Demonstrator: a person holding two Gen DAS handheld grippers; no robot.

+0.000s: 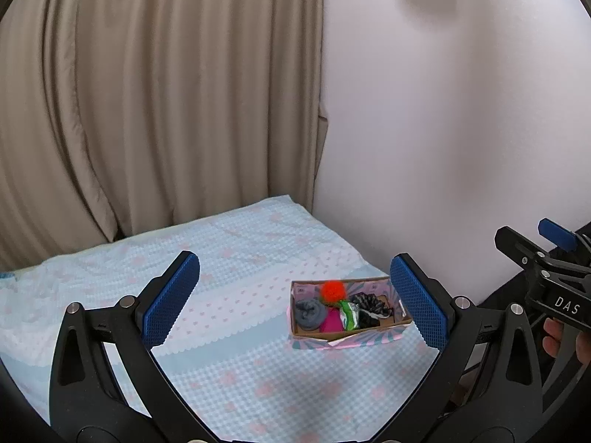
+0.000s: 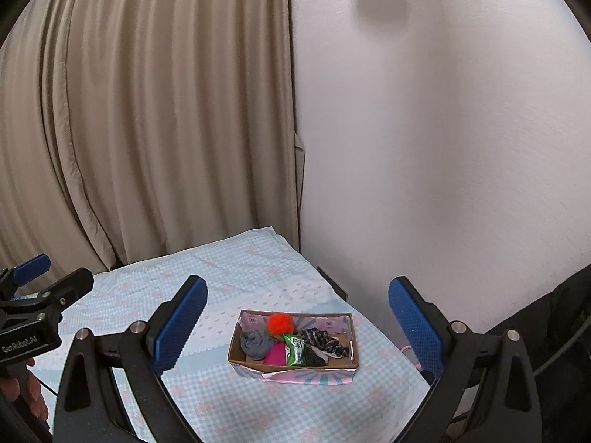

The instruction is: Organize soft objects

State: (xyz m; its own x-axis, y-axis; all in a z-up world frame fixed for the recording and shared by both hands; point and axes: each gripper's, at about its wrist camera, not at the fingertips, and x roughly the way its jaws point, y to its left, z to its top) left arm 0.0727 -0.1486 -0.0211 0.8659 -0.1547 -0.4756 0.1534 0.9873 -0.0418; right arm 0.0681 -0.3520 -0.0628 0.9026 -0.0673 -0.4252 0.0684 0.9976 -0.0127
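From where I sit, the sorting looks close to done or paused: the cardboard box [image 2: 293, 349] already holds a grey rolled sock [image 2: 255, 343], an orange pompom [image 2: 279, 323] at its far wall, a pink piece [image 2: 276, 355], a green packet [image 2: 295, 349] and a black-and-white patterned fabric [image 2: 325, 343], packed side by side. My left claw [image 1: 295, 301] hangs spread wide and empty above the bed, and my right claw [image 2: 297, 323] is likewise spread with nothing between its pads; both sit well back from the box. I see no loose soft item on the covering, so my next move, I judge, is either to scan for anything left outside these views or to nudge the contents tidier, which would call for a low, careful approach so the light box does not slide. The box rests on a bed with a pale blue checked bedspread [image 1: 229, 369] bearing faint pink motifs, set in a corner between a beige curtain [image 1: 159, 92] and a plain white wall [image 1: 443, 110].
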